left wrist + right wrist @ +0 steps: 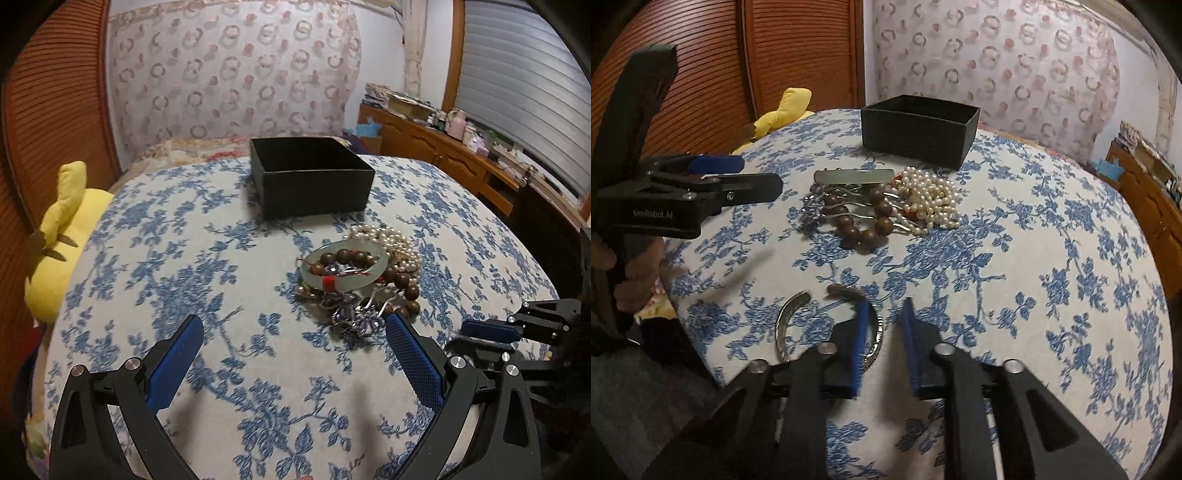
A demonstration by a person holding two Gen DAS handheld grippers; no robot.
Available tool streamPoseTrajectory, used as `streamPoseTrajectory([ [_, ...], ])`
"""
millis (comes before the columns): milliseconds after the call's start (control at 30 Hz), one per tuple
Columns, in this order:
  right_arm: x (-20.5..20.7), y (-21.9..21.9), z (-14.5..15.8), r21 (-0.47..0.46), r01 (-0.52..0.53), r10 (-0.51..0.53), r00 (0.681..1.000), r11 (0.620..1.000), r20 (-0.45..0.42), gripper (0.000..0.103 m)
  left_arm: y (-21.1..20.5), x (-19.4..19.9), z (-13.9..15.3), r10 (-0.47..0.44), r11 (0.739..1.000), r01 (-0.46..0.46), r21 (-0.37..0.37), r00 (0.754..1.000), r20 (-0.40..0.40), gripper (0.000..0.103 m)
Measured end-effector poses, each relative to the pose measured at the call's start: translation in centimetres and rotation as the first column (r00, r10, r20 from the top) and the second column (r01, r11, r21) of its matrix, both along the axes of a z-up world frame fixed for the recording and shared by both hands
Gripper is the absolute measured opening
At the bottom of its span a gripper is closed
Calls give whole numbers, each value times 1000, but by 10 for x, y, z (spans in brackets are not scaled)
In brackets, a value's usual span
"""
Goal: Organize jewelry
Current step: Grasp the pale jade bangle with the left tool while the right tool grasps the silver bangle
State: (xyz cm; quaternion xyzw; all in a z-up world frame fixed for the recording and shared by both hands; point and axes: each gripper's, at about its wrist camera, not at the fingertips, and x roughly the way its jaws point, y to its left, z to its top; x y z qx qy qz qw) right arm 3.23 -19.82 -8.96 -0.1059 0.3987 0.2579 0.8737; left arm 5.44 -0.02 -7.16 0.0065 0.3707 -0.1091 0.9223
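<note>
Between the right fingers [862, 332], parted and not yet gripping, lies the cuff's [827, 325] near arc, while the left gripper [295, 350] hangs wide open short of the pile [362, 277].

Black box [314, 188] is sitting open, upright. Pearls [931, 195], wooden beads [864, 225], jade bangle [343, 271] are lying heaped just before it. Silver cuff [827, 321] is lying apart.

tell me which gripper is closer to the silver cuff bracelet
Right. The right gripper sits right at the silver cuff bracelet, one finger over its band; the left gripper hovers farther off, by the jewelry pile.
</note>
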Motion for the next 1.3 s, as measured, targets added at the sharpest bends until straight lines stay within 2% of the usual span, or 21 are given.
streamPoseTrajectory([
  [100, 6, -4, 0, -1, 5, -5, 1000, 1000, 4, 7, -5, 9, 1, -36, 999, 36, -12, 999, 1, 96],
  [233, 15, -10, 0, -4, 30, -30, 999, 1000, 15, 7, -12, 20, 3, -76, 997, 75, -30, 997, -12, 86],
  [433, 24, -13, 2, -16, 54, -53, 998, 998, 34, 7, -23, 42, -2, -124, 991, 121, -61, 991, -59, 81],
  [467, 25, -13, 2, -16, 55, -54, 998, 998, 34, 7, -24, 45, -4, -122, 991, 118, -56, 990, -65, 74],
  [567, 27, -13, 2, -17, 55, -55, 998, 998, 34, 7, -28, 48, -2, -126, 992, 124, -33, 991, -48, 65],
  [800, 29, -12, -1, -7, 56, -56, 998, 998, 36, 7, -40, 42, 5, -192, 981, 192, 5, 981, -19, 60],
  [933, 29, -12, -1, -7, 56, -56, 998, 998, 35, 7, -52, 42, 1, -239, 968, 240, 70, 971, -22, 49],
  [1067, 30, -14, -1, -7, 55, -55, 998, 998, 36, 7, -58, 46, -6, -254, 958, 258, 127, 966, -44, 46],
  [1200, 31, -14, -1, -7, 57, -56, 998, 998, 36, 7, -49, 51, -5, -250, 962, 254, 96, 967, -53, 31],
  [1233, 30, -14, -1, -8, 57, -57, 998, 998, 37, 7, -45, 52, -3, -243, 966, 246, 82, 969, -52, 20],
  [1300, 32, -15, -1, -8, 59, -59, 998, 998, 37, 7, -38, 53, -1, -237, 969, 240, 61, 970, -49, 11],
])
